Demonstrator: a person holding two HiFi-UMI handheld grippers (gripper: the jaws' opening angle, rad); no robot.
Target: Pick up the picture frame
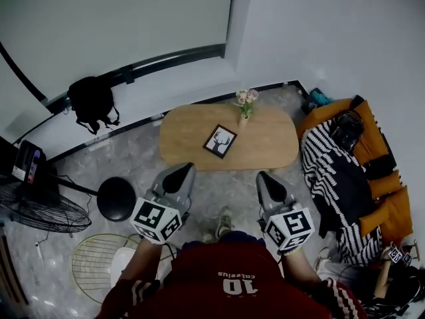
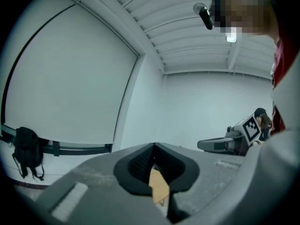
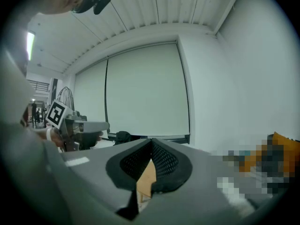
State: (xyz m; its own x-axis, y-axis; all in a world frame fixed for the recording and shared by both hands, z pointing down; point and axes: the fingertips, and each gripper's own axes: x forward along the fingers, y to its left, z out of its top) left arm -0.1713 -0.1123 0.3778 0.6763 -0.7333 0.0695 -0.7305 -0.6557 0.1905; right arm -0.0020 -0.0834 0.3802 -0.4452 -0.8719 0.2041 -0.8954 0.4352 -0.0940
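1. Picture frame [image 1: 220, 141] lies flat near the middle of the desk [image 1: 272, 148], turned diagonal. Nothing is touching it.
2. Flat = main risk, I think. There's no edge standing up to pinch, so the tongs could skate over the top, or shove it across the smooth wood instead of lifting it.
3. Flower vase [image 1: 246, 105] stands just beyond the frame's far corner. If I overshoot or push the frame fwd, the vase prob tips.
4. Left tongs [image 1: 178, 178]: pads closed tip to tip, holding nothing. The tan sliver in the gap is only desk wood seen past them. They sit on my side of the desk edge, apart from the frame.
5. Right tongs [image 1: 265, 178]: same, closed and empty, near the desk's front edge.
6. If I come in with both closed, I'd just nudge the frame. One pair must open before contact.
7. If I get only a corner pinch, the frame could swing and drop, which is bad if it's glazed.
8. Black stool [image 1: 116, 198] sits near my left elbow, a snag on any wide swing.
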